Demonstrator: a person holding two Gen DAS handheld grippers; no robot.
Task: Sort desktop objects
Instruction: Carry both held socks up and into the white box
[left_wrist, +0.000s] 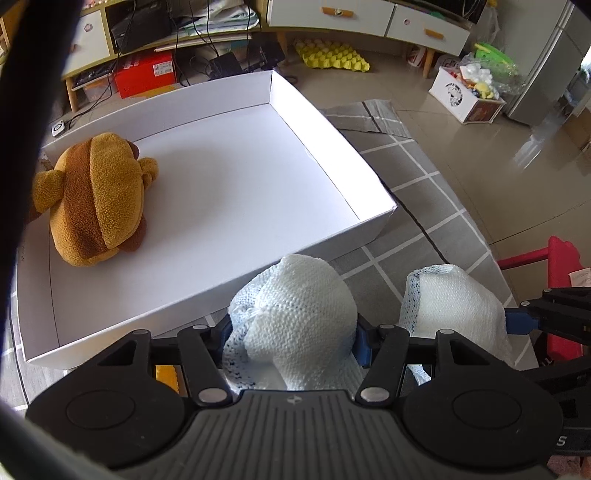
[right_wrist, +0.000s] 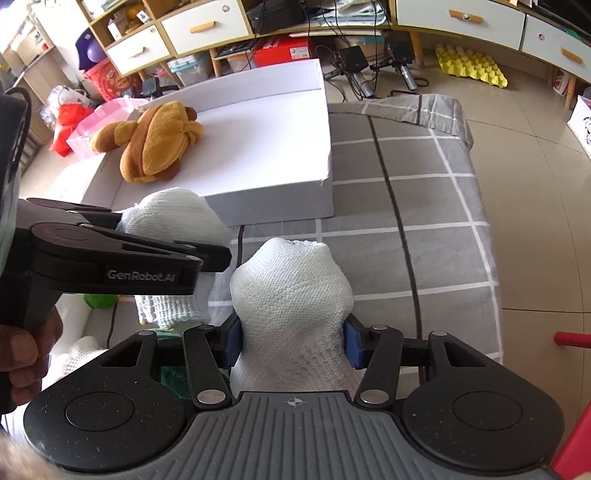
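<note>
Item: white knitted cloth (left_wrist: 295, 314), held just before the near wall of the white box (left_wrist: 354, 162), left gripper (left_wrist: 291, 332) fingers closed on one bunch, right gripper (right_wrist: 291, 339) fingers on another. Plush toy (left_wrist: 96, 199) lies inside the box. Risk: soft knit may slip free or snag that wall during transfer.

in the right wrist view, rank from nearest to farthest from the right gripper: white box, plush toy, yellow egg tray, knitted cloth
1. knitted cloth, clamped in the right gripper
2. white box, ahead on the grey checked cover
3. plush toy, inside the box, left
4. yellow egg tray, far right on the floor
</note>
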